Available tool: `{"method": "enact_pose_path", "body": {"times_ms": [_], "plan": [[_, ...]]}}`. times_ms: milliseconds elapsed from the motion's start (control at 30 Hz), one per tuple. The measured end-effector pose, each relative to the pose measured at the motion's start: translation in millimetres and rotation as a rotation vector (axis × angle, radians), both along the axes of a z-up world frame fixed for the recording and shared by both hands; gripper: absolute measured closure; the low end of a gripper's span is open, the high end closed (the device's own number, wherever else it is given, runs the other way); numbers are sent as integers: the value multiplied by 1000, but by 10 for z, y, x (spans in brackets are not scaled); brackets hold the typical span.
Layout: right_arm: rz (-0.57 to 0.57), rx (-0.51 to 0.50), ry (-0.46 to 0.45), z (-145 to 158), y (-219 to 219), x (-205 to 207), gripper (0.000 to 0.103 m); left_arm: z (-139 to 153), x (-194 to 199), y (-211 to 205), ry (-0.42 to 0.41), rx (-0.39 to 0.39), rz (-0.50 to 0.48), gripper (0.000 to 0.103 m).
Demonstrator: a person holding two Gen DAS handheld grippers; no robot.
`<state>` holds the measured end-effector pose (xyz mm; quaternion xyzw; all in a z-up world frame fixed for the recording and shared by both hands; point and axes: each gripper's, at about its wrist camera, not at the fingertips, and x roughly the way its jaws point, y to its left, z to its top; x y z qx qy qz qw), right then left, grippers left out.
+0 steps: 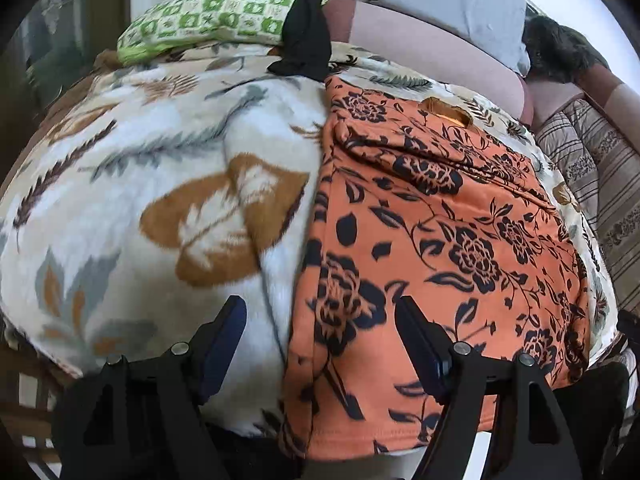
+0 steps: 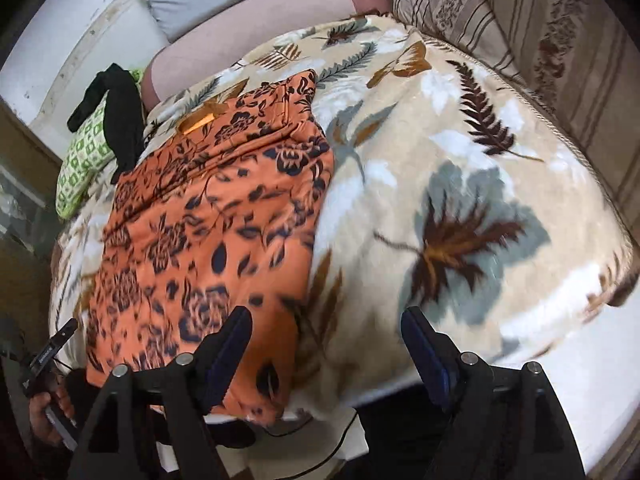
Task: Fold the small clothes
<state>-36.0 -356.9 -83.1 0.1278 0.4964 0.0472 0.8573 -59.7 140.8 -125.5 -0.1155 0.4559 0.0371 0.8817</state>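
Both tongs stand wide apart and hold nothing. My left tongs [image 1: 320,320] straddle the left edge of the orange floral garment [image 1: 432,240] near its hem, one finger above the fabric, the other above the leaf-print blanket [image 1: 160,160]. My right tongs [image 2: 326,332] hang at the garment's right edge [image 2: 208,216] in the same way — inner finger over orange cloth, outer finger over blanket.

The garment lies flat on the bed as a long, narrow rectangle, hem toward me and hanging slightly off the near edge, collar end away. Its sides look already folded inward; a raised fold line crosses the far third. My reading: the lengthwise folds are done and a crosswise fold remains.

Placement of the tongs, one per side near the hem, suits lifting the near end and carrying it toward the collar — a guess only.

Beyond the garment: a green patterned pillow [image 1: 208,20] with a black garment [image 1: 304,40] draped over it, grey cushion [image 1: 460,4] behind.

Risk: thin fabric may slip when pinched.
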Motion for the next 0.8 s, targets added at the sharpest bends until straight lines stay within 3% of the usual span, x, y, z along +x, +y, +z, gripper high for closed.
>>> {"method": "enact_pose_path", "body": {"times_ms": [67,200,267,300,333,400,467,500,533,600,700,800], "plan": [[48,-23,-28,16,220,-120,23,17,-41,-25,-4,14,19,26],[208,-213,-55,-119,968,-176,23,32,-109,-71,-10,34,18,26],[208,-301,-33,-261,1159,-128,23,2,-128,-85,-3,39,13,26],[149,-322,-1,-374,1116,-63,26,-13,-138,-87,0,40,11,26],[97,-286,56,-465,1002,-8,38,-21,-156,-89,3,43,9,26],[-55,-122,137,-550,555,-33,62,4,-220,-76,-17,47,10,26],[-218,-105,128,-488,104,-203,62,18,-260,-42,-26,43,23,26],[-267,-68,116,-450,-47,-273,57,20,-272,-22,-27,32,32,26],[-311,-31,95,-378,-203,-355,42,25,-277,-12,-28,24,37,26],[-301,-27,47,-217,-289,-420,25,29,-275,-16,-29,14,35,26],[-209,-15,-21,-46,-239,-313,22,26,-279,-42,-28,-1,27,26],[-178,-66,-22,-112,-158,-144,22,-26,-293,-42,-4,-11,29,26]]}}
